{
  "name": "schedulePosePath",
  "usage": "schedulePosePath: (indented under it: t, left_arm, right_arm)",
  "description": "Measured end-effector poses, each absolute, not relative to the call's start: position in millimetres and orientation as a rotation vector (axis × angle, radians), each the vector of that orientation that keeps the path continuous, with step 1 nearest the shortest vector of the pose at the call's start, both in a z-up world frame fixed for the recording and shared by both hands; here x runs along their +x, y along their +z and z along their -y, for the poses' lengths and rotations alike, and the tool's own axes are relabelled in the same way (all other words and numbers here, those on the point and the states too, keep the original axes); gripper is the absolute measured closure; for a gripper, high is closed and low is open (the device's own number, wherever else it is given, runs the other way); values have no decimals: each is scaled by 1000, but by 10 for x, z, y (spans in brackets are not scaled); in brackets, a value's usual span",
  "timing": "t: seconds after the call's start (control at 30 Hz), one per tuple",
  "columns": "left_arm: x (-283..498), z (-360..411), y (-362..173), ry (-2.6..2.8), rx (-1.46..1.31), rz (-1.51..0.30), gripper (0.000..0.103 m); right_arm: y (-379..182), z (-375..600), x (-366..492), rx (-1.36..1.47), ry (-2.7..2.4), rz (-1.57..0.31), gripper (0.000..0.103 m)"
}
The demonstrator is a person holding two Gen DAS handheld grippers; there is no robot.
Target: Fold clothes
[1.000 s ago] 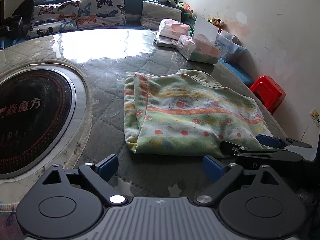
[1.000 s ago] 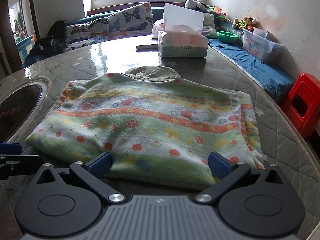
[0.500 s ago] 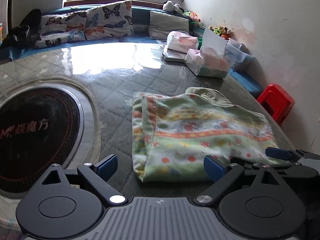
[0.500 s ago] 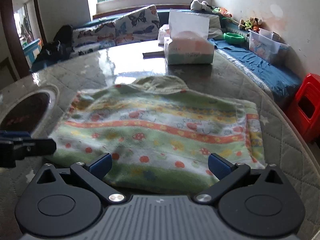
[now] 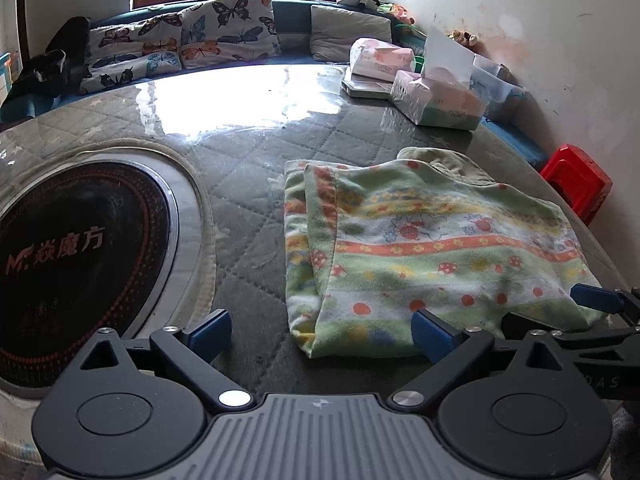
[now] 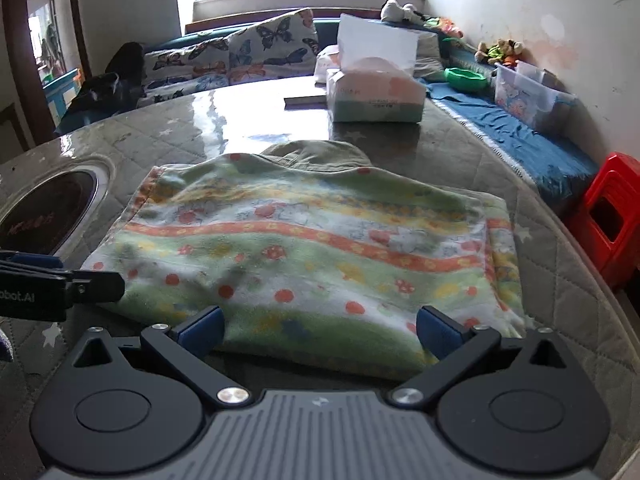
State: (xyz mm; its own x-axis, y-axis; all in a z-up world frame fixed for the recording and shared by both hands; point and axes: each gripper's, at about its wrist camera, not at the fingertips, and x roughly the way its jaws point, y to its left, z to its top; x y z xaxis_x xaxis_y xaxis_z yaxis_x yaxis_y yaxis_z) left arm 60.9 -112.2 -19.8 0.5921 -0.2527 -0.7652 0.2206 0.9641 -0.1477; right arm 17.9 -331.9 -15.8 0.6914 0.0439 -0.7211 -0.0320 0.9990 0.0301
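Left wrist view: fleecy striped folded garment at two o'clock, farther than before, on quilted table; left gripper and right gripper both spread wide, empty.

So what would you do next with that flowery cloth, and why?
Probably bring both open hand-held grippers forward to pinch the near edge of the flowery cloth. It lies folded on the table, held by neither; the left hand-held gripper and right hand-held gripper sit just short of that edge.
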Motion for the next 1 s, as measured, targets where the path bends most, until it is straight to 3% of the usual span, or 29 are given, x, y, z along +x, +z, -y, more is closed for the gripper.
schedulePosePath:
  t: [1.0]
  left_arm:
    - [41, 1163, -136, -364, 8, -874, 0]
  right_arm:
    - [-187, 3265, -404, 64, -76, -812, 0]
